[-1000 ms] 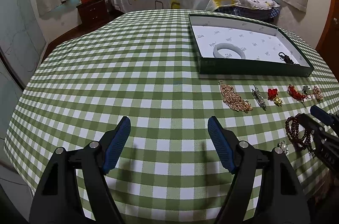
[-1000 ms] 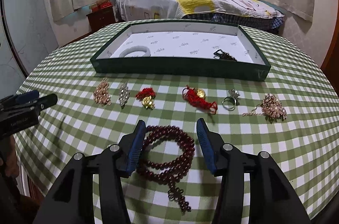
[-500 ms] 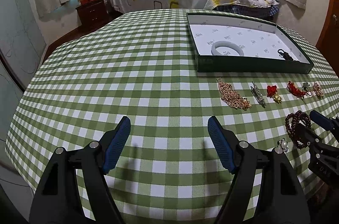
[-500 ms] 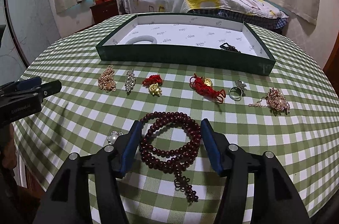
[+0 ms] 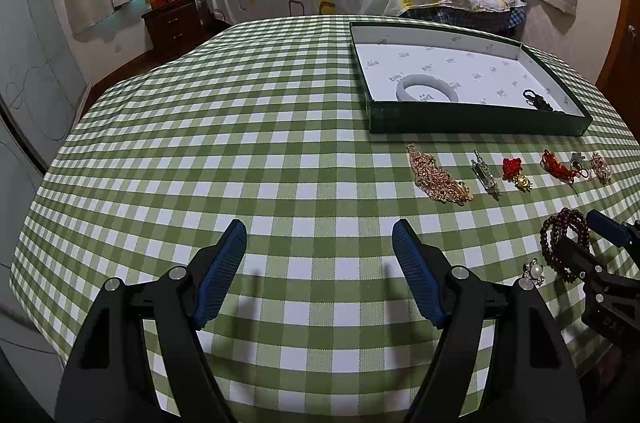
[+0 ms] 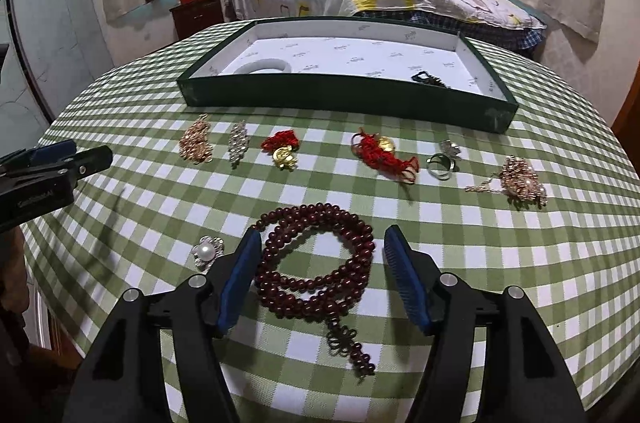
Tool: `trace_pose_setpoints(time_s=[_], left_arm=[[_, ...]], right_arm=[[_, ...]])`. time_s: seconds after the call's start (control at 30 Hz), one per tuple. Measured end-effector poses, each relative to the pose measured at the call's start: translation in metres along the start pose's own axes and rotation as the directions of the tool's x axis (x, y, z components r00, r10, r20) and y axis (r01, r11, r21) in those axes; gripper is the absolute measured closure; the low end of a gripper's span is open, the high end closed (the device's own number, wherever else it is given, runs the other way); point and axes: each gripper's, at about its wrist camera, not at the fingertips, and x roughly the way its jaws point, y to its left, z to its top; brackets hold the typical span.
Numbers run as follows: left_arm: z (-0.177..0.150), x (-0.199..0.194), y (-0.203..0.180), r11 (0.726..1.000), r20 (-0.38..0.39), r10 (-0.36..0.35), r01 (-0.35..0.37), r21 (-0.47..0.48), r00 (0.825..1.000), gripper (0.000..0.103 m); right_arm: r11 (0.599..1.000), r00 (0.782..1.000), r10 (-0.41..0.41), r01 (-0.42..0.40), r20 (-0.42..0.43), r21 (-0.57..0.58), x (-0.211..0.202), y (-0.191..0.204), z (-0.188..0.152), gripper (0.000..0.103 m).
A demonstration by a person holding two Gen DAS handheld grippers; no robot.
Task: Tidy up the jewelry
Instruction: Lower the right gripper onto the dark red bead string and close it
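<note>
A: Which step is in hand?

B: By the look of it, the pickup of the dark red bead strand point(image 6: 316, 263). In the right wrist view it lies coiled at lower centre of the frame on the checked tablecloth point(image 6: 520, 263), and the right gripper point(image 6: 320, 255) has its jaws spread wide to either side of the coil, not yet pinching it.

A: And the other tool?

B: The left gripper point(image 5: 320, 243) hangs over bare cloth at the bottom of its own view, jaws also spread, holding nothing.

A: Where does the strand belong?

B: Most likely in the green tray point(image 6: 340, 99) at upper centre, which already holds a white bangle point(image 6: 264, 67) at its left end and a small dark piece point(image 6: 428, 79) towards its right.

A: What does the next move call for?

B: Closing on several loops at once, so the strand lifts as a bundle; its knotted tail point(image 6: 348, 343) trails towards the bottom of the frame and may drag. The pearl brooch point(image 6: 207, 251) sits just beside the left finger and should be left undisturbed, as should the row of pieces before the tray
</note>
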Motion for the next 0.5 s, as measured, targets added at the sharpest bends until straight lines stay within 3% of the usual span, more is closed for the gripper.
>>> trace_pose_setpoints(time_s=[0.17,0.23,0.5], left_arm=[[-0.0015,0.0011,-0.0015,1.0,-0.004,-0.002,0.002,0.003,1.0,0.029],[-0.0022,0.0012,-0.0019,1.0,-0.004,0.0,0.0,0.005,1.0,0.029],[-0.0031,0.0024,-0.0023,1.0,-0.009,0.002,-0.002,0.004,1.0,0.029]], right_arm=[[0.999,0.999,0.035,-0.035,-0.01,-0.014,0.0011,0.0054,-0.0003,0.064],[0.999,0.999,0.049,-0.049,-0.008,-0.013,-0.0001,0.0057,-0.0004,0.079],[0.999,0.999,0.042,-0.042,0.0,-0.009,-0.0038,0.0015,0.0001,0.092]])
